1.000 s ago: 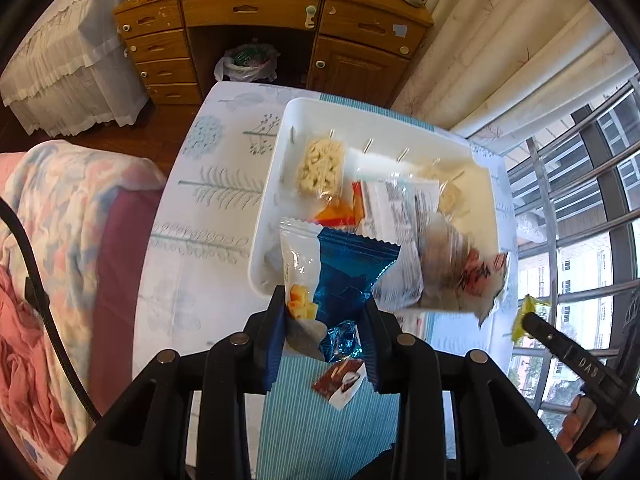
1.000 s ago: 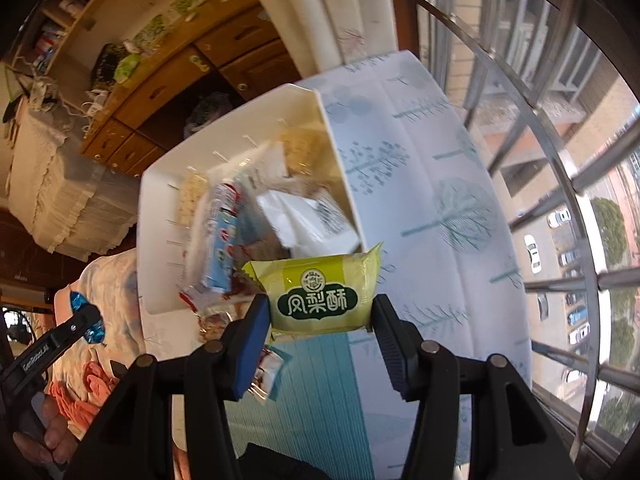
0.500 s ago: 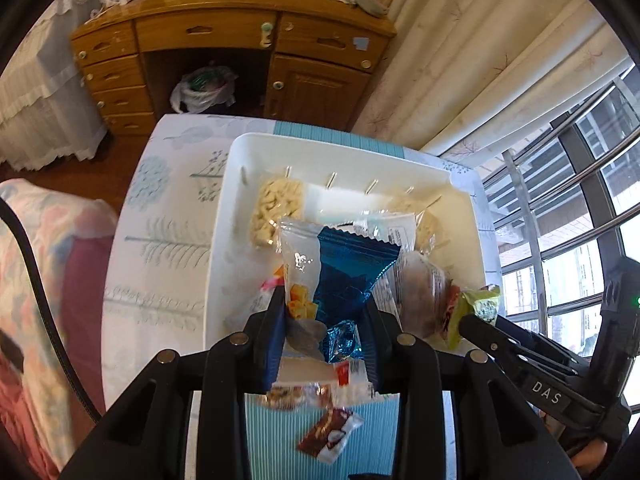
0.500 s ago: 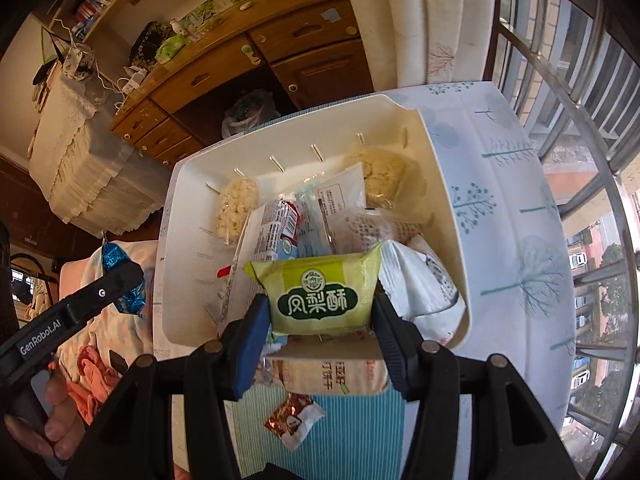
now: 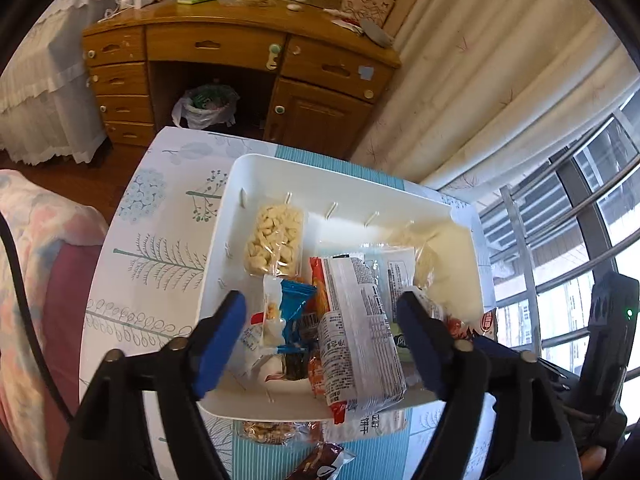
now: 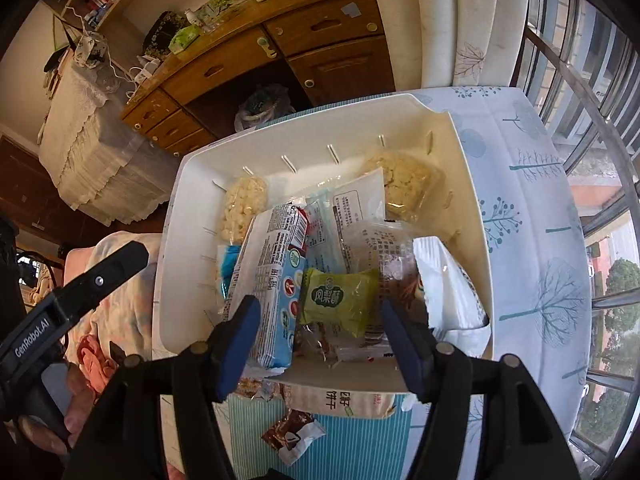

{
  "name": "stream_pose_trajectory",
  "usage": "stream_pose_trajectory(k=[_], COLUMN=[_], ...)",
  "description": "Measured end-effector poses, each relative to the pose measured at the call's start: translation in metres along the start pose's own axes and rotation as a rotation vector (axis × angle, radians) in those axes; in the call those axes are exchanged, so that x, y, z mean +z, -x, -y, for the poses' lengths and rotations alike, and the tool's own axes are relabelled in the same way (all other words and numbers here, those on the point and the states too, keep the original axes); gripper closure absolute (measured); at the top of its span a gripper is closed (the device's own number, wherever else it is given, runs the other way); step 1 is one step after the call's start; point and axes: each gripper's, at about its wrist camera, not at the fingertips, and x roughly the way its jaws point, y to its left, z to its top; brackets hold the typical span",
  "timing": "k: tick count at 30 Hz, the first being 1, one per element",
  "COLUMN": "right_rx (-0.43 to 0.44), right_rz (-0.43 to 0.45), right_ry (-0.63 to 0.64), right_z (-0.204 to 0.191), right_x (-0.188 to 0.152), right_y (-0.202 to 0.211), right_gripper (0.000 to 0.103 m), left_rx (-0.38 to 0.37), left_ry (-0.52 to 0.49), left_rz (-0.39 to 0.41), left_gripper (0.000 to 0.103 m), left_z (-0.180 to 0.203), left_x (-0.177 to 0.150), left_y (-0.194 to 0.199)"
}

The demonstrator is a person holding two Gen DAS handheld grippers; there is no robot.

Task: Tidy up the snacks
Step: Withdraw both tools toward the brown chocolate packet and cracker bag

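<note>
Snacks [image 6: 340,296] overlapping in tray [image 6: 468,184]

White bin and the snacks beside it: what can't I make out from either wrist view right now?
- Biscuit pack, right wrist view: mostly hidden under the white bin.
- Nut bar, left wrist view: half hidden by the bin's near wall.
- Chocolate wrapper, left wrist view: cut off by the bottom edge.
- Bin bottom: covered by packets.
</note>
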Motion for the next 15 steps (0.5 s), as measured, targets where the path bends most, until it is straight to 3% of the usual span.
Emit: stream_pose_trajectory(k=[6, 15], right_rx=[0.009, 0.039], right_rz=[0.006, 0.054], right_ry=[0.004, 0.062], right_z=[0.007, 0.014], right_x=[-0.003, -0.016], right_y=[0.011, 0.042], right_gripper=[0.036, 0.036], left_rx=[0.024, 0.037], left_ry=[0.002, 0.04], left_rz=[-0.008, 0.05], left_gripper=[0.023, 0.022], left_z=[0.01, 0.026], left_x=[-0.008, -0.038], left_y=[0.007, 0.043])
